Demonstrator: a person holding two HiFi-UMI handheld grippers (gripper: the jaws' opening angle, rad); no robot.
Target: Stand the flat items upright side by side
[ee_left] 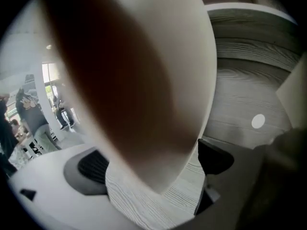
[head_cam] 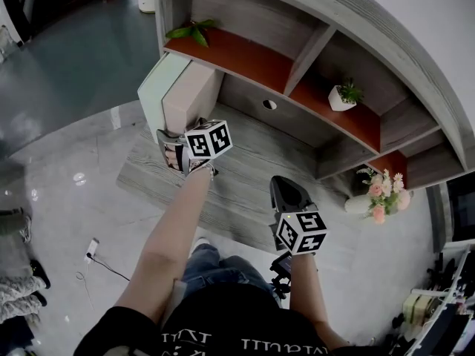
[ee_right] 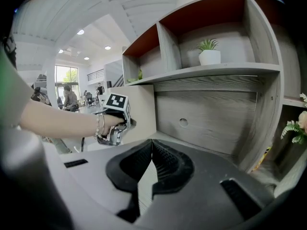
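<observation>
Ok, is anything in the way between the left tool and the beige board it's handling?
Nothing visible. The beige board stands between the open jaws of the left tool, upright beside the green board on the wooden shelf base.

Head view steeply down; all views share shelf (head_cam: 252, 154).

A grey wood-grain shelf unit (head_cam: 245, 162) with red-brown shelves stands on a glossy grey floor (head_cam: 59, 184).

Pale-green panel (head_cam: 158, 87), beige panel (head_cam: 190, 96) upright, touching; left end of shelf (head_cam: 249, 162)
</observation>
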